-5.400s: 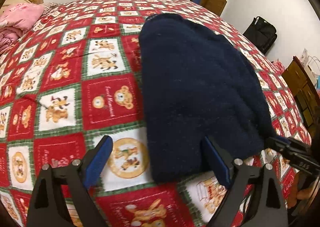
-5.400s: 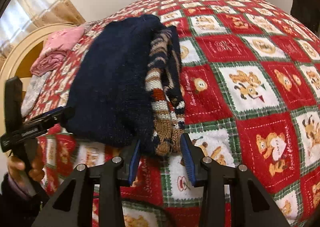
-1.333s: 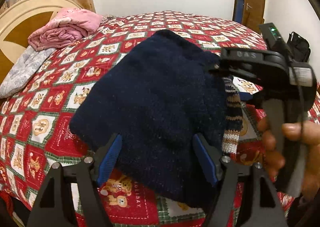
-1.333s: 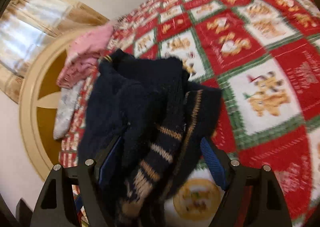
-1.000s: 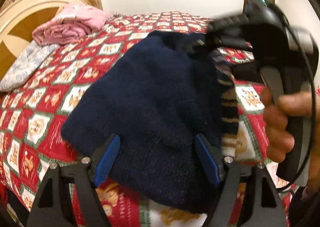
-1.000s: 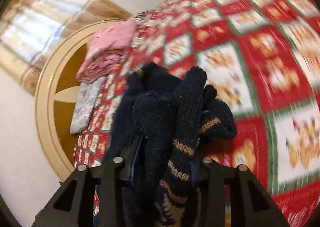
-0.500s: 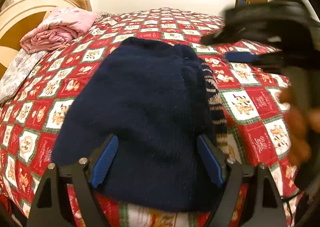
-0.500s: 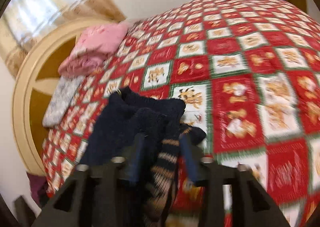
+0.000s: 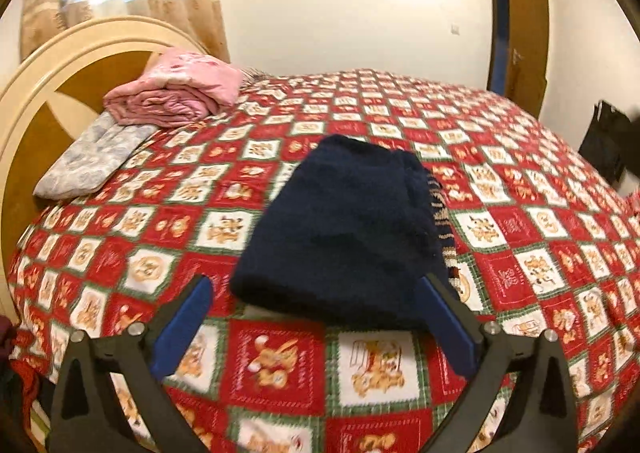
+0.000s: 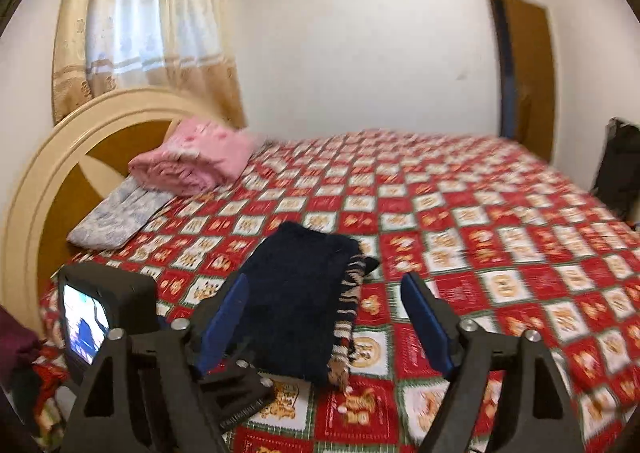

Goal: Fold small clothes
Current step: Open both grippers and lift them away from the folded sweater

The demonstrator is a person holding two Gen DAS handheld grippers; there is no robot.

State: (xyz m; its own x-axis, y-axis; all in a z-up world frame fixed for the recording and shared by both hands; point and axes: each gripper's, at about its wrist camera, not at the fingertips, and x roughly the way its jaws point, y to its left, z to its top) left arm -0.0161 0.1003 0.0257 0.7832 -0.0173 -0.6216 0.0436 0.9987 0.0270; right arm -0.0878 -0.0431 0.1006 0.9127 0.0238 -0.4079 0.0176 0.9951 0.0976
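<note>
A folded navy knit sweater (image 9: 340, 229) with a brown-and-cream striped edge lies flat on the red bear-print bedspread (image 9: 520, 221). My left gripper (image 9: 316, 325) is open and empty, held back just short of the sweater's near edge. In the right wrist view the sweater (image 10: 296, 293) lies ahead of my right gripper (image 10: 324, 325), which is open and empty and raised above the bed. The left gripper's body and its camera screen (image 10: 86, 323) show at the lower left of the right wrist view.
A folded pink blanket (image 9: 176, 93) and a grey-blue patterned pillow (image 9: 92, 161) lie by the round headboard (image 9: 44, 93) at the far left. A curtained window (image 10: 152, 25) is behind. A brown door (image 9: 524, 53) and a black bag (image 9: 604, 149) stand at the right.
The right gripper has let go of the sweater and opened, and both grippers have pulled back and up. The sweater now lies folded on the bed.
</note>
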